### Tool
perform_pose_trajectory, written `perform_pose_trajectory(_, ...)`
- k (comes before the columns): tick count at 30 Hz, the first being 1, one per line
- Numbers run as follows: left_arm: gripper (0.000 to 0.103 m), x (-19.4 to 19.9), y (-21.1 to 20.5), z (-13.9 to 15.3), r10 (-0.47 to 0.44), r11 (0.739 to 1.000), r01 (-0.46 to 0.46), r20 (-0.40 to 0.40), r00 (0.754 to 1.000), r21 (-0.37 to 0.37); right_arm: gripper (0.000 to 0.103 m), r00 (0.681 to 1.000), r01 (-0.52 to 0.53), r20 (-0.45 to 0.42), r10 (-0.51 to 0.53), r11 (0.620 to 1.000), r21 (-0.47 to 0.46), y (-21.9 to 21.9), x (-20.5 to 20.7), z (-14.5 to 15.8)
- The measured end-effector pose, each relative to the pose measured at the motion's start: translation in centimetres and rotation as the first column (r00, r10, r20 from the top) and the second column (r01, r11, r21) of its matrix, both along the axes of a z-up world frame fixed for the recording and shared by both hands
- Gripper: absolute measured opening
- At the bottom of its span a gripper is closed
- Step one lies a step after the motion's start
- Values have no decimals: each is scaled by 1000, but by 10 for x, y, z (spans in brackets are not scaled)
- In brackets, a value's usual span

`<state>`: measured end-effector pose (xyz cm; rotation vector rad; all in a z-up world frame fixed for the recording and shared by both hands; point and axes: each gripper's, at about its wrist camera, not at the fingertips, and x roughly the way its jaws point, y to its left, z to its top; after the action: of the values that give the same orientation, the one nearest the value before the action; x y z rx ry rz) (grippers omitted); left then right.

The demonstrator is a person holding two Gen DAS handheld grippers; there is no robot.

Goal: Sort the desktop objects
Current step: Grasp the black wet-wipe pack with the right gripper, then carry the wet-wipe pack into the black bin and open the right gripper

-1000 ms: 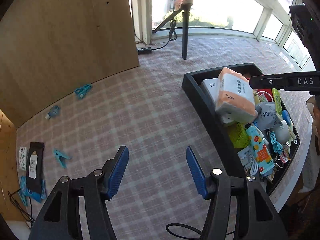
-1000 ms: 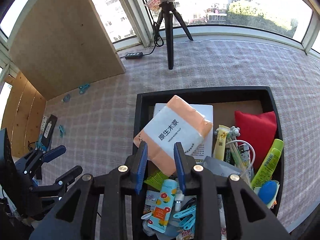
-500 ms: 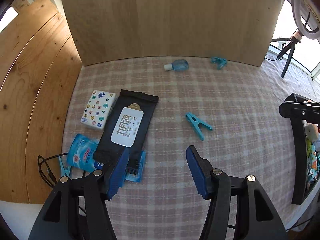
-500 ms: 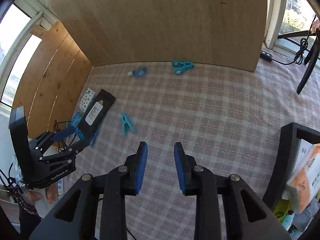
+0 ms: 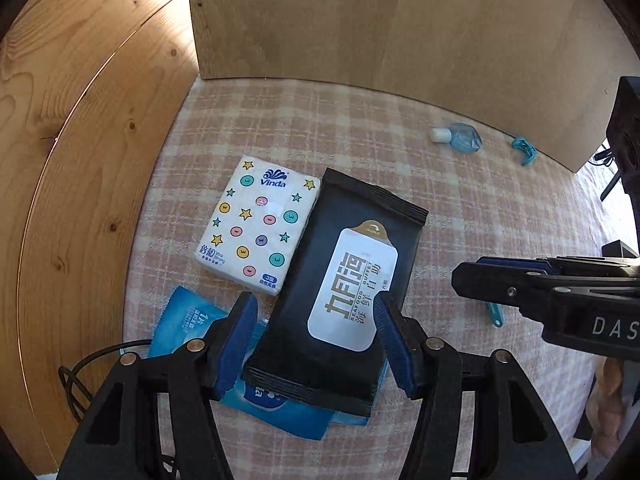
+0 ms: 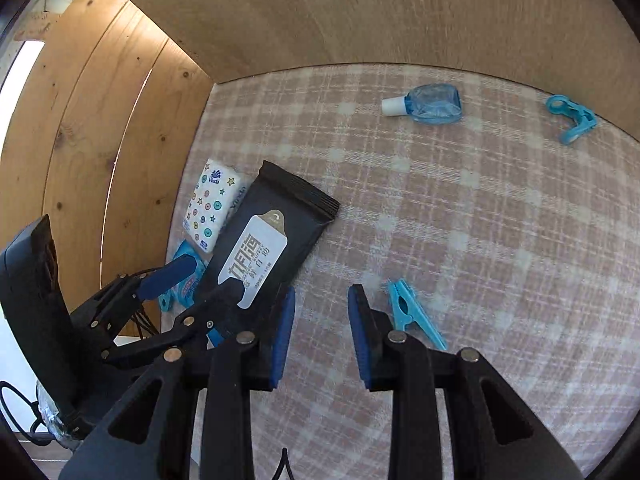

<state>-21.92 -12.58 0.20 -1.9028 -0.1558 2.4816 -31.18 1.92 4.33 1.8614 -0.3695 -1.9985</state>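
Jaws of the left gripper (image 5: pixel 316 322) are spread wide and nothing is held; they are set astride the near end of the black wipes pack (image 5: pixel 340 284), one pad at each long edge, though contact cannot be confirmed. Jaws of the right gripper (image 6: pixel 320 328) are parted to a moderate gap and are likewise empty, poised over bare cloth with a blue peg (image 6: pixel 414 314) just beside the right pad.

The pack is found at the near left of the worktop (image 5: pixel 460 208), lying flat and angled, its near end resting on blue sachets (image 5: pixel 188 320) and its left edge touching a tissue packet (image 5: pixel 256 232). A small bottle (image 5: pixel 460 138) and a second peg (image 5: pixel 524 151) lie far right, by the board.

The pack is judged to be soft, fairly light and sheathed in slick film, so it should sag and may slip if pinched at a corner. A hold across its width near the middle, over the label (image 5: pixel 352 284), is thought best, with firm but not crushing pressure. The sachets beneath may be dragged along.
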Motion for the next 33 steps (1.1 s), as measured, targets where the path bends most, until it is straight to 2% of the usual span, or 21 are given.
perform_pose_trajectory(9,57,-9,7,-17,-15,999,14,24,1000,43,27,996,26,92,-22,999,-45,-16,-20,-33)
perform_pose_trajectory(13,55,-10,17,-20,-29,997,26,31,999,73,29,993,56,110,-45,994,-96,-16,-25,-38)
perform_pose_trajectory(17,51,-4,30,-22,-54,994,51,31,998,100,31,992,57,114,-45,993,-103,-20,-25,-40)
perform_pose_trajectory(27,48,29,61,-22,-59,987,60,-10,998,149,31,996,41,80,-37,998,-51,-22,6,-37)
perform_pose_trajectory(30,48,43,68,-19,-75,982,78,-20,997,172,31,997,49,61,-48,999,-17,-12,22,-31)
perform_pose_trajectory(33,47,49,76,-13,-98,974,101,-25,995,201,32,995,76,64,-75,997,-27,2,35,-27)
